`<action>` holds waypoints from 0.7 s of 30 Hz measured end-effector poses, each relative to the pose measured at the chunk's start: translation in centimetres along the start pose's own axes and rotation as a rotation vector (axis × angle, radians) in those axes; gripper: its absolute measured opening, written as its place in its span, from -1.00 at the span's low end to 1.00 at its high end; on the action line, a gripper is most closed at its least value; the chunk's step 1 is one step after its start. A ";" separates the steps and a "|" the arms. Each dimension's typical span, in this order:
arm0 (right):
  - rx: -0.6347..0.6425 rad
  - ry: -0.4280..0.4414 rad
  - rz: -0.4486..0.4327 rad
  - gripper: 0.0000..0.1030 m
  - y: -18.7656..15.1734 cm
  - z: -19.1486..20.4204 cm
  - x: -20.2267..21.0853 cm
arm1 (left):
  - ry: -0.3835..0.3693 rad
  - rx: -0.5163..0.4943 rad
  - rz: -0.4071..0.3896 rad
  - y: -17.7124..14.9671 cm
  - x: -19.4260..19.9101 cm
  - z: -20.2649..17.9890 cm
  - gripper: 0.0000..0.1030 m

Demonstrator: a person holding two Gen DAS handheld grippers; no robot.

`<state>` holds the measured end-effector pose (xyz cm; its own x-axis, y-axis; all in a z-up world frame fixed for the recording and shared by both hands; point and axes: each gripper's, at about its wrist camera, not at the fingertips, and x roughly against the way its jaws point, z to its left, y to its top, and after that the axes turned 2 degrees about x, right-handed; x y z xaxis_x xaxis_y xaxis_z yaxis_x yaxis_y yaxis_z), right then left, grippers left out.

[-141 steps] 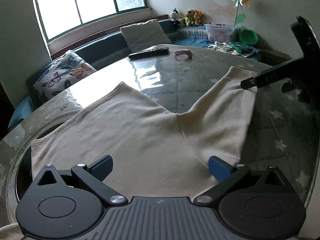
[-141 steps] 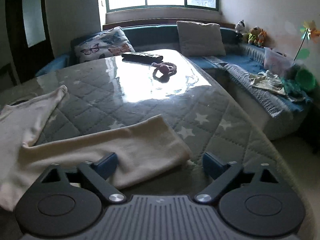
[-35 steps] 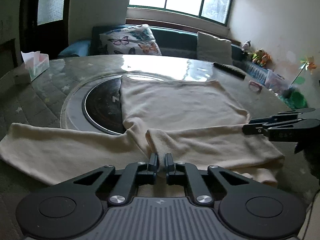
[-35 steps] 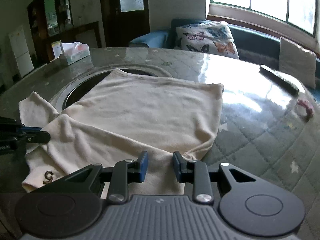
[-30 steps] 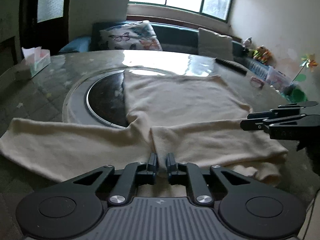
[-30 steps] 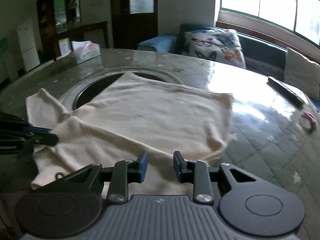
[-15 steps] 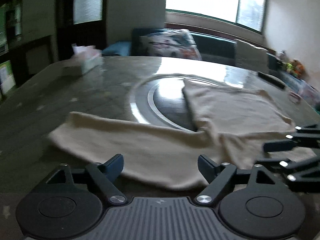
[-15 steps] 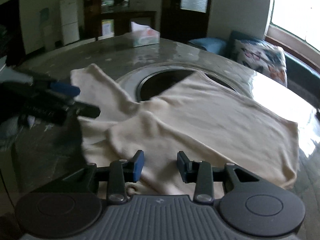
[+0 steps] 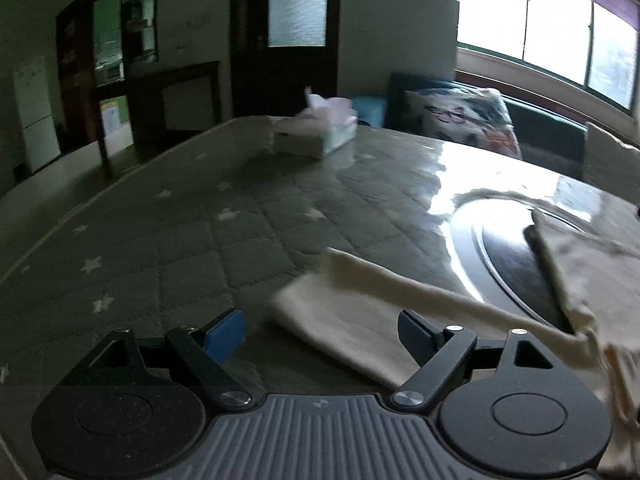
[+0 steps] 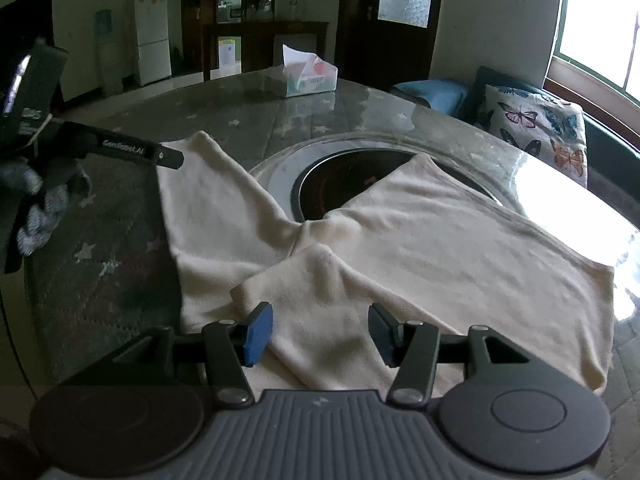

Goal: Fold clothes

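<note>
On the quilted, star-patterned surface (image 10: 120,248), a cream long-sleeved garment (image 10: 440,248) lies spread flat, partly covering the dark round inset (image 10: 340,180) at the centre. Its body reaches toward the bright window side; one sleeve (image 10: 208,200) runs out straight to the left, its cuff end resting on the quilted cover. The other sleeve (image 10: 312,292) is folded inward across the lower body, forming a doubled band with a soft rounded edge. The cloth looks thick and fleecy, with shallow creases where the sleeves meet the body.

The right tool (image 10: 320,330) hovers over the folded sleeve with its jaws parted; the cloth lies under them and is not pinched. Its jaws have just been opening. The left tool (image 9: 320,330) is spread wide and released, poised above the cuff of the outstretched sleeve (image 9: 344,316), nothing pressed between its pads. In the right wrist view its dark finger (image 10: 132,152) shows just beside that cuff.

A second ago both tools were nearly closed at the garment's near edge, the left one clenched on the fabric. Since then the left tool has let go and swung out toward the sleeve end, so that a tissue box (image 9: 316,132) and a dark door (image 9: 288,40) now fill its view. A butterfly cushion (image 10: 536,128) sits on the bench (image 10: 608,140) beyond.
</note>
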<state>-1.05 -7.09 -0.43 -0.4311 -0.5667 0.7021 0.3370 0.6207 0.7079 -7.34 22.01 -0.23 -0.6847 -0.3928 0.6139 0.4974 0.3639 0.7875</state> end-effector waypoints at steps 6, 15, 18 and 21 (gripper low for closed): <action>-0.008 -0.011 -0.014 0.10 0.4 -0.2 0.4 | -0.013 0.065 0.037 0.6 -1.5 1.4 0.20; -0.035 -0.023 -0.033 0.10 0.3 -0.7 1.0 | -0.051 0.114 0.028 0.6 -1.1 2.2 -0.67; -0.054 -0.030 -0.040 0.10 0.1 -1.0 1.3 | -0.082 0.119 0.017 0.8 -0.2 1.8 -0.76; -0.072 -0.041 -0.045 0.10 -0.2 -1.4 1.7 | -0.134 0.107 -0.001 1.3 1.0 0.5 -0.82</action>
<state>-0.65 -8.99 0.72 -0.4802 -0.5698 0.6669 0.3754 0.5536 0.7433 -7.69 22.54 1.35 -0.7535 -0.2796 0.5950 0.4420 0.4546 0.7733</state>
